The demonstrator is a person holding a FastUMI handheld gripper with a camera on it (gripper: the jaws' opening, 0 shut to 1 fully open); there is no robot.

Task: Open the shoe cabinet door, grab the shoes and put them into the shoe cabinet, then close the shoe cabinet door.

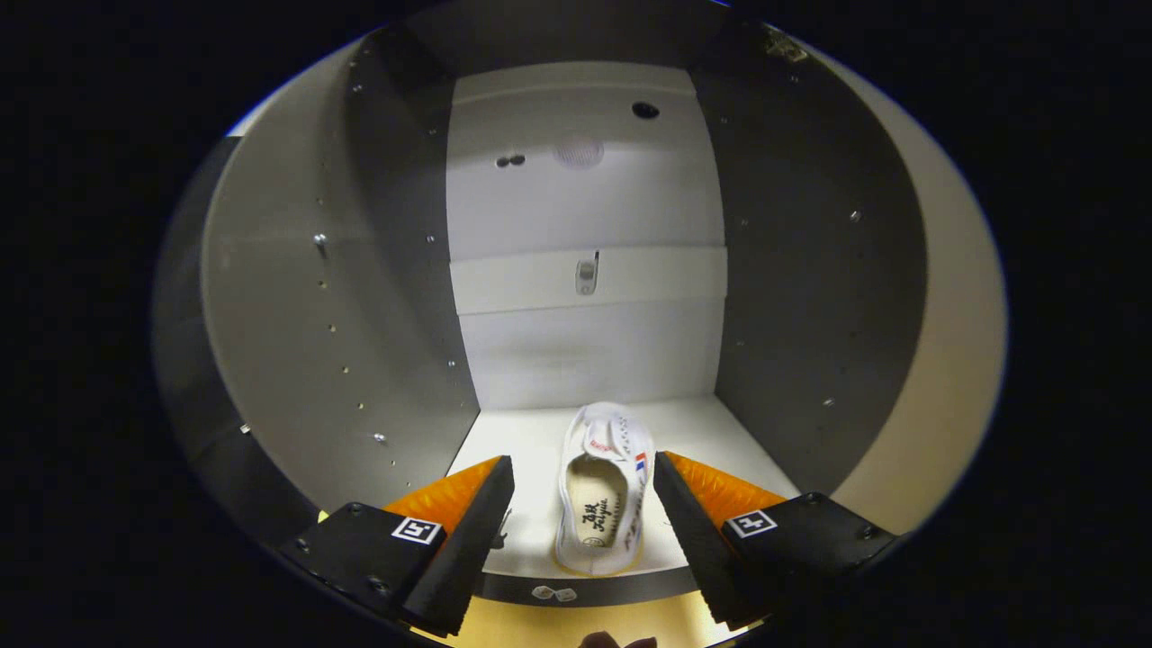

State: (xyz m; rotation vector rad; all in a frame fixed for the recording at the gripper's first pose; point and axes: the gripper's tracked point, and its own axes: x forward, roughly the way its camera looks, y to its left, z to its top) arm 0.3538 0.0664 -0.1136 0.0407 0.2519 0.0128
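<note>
Claw (pixel 583 504) level, fingers spread — shoe (pixel 601 490) between, untouched.

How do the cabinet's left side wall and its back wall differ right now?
The left side wall is grey and dotted with rows of small holes; the back wall is white, brightly lit, with a cross rail. Both are flat panels enclosing the shoe, which lies between the open claw fingers.

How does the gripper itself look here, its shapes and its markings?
The gripper has two wedge-shaped fingers that taper toward their tips. Each sits on a blocky black mount with visible screws. Each mount carries a small square black-and-white marker. The fingers stand open, apart on either side of the white shoe.
</note>
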